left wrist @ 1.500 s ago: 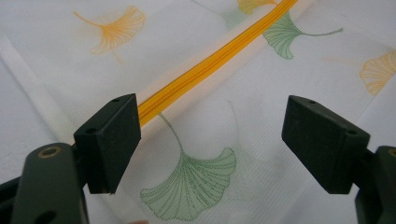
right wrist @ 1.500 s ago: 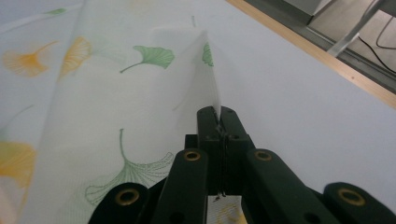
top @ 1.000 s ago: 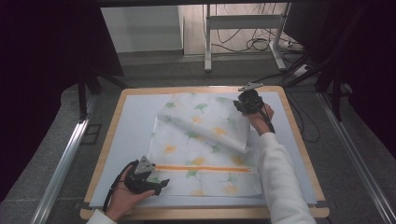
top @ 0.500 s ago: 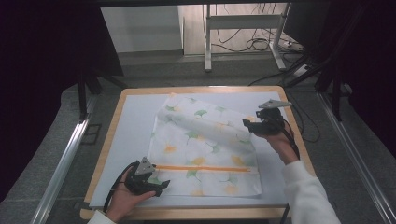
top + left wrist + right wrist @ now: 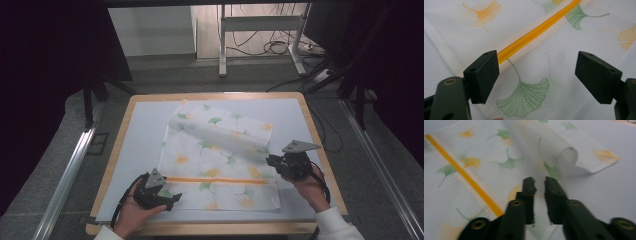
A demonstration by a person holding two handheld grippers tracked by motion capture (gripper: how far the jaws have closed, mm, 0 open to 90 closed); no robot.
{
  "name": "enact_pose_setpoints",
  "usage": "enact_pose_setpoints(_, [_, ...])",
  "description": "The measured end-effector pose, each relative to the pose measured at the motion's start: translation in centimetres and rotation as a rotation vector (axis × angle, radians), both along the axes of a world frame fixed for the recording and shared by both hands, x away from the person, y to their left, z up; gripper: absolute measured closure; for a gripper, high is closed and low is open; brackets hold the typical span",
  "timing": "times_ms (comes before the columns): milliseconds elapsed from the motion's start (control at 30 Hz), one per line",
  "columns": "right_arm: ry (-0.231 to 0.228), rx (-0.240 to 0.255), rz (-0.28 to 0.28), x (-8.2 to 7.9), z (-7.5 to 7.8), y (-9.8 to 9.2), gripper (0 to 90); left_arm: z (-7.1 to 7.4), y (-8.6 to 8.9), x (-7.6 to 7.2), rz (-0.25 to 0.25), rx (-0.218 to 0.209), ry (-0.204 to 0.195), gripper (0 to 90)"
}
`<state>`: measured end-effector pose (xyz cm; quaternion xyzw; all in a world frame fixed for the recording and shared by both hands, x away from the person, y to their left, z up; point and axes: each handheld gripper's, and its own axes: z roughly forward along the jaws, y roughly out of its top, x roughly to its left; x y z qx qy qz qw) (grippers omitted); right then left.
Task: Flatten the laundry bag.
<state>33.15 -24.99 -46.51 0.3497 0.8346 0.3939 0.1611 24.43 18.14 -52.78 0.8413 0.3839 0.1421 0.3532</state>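
A white cloth (image 5: 220, 150) printed with green and orange ginkgo leaves lies on the board, its far part folded over in a loose roll (image 5: 554, 152). An orange zipper (image 5: 220, 180) runs across its near part. My left gripper (image 5: 170, 200) rests at the cloth's near left corner. Its jaws stand wide open (image 5: 536, 72) over a green leaf, just below the zipper (image 5: 534, 32). My right gripper (image 5: 270, 161) is at the cloth's right edge, near the zipper's end. Its jaws (image 5: 539, 181) have just been closing and stand almost together, with the cloth's edge between them.
The cloth lies on a pale blue mat with a wooden rim (image 5: 125, 135). Metal rails (image 5: 70, 165) run along both sides of the table. Beyond it are a white frame's legs and cables on the floor (image 5: 280, 47).
My right gripper has come from the cloth's far right corner toward me along the right edge, and its jaws have closed. The folded part stays where it was laid. The left gripper has not moved.
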Motion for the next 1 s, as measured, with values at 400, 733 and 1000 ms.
enact_pose_setpoints(400, [-0.004,-0.026,0.054,3.1,1.4,3.8,89.0,0.0,-0.1,0.0,-0.001,0.006,-0.001,19.7])
enact_pose_setpoints(733, [0.113,-0.104,-0.023,8.9,-0.5,5.4,89.1,-0.1,-0.2,0.0,-0.012,0.008,0.001,19.7])
enact_pose_setpoints(1000, [0.164,-0.092,-0.087,13.0,-2.6,5.0,89.2,-0.1,-0.1,0.0,-0.012,0.008,0.001,19.7])
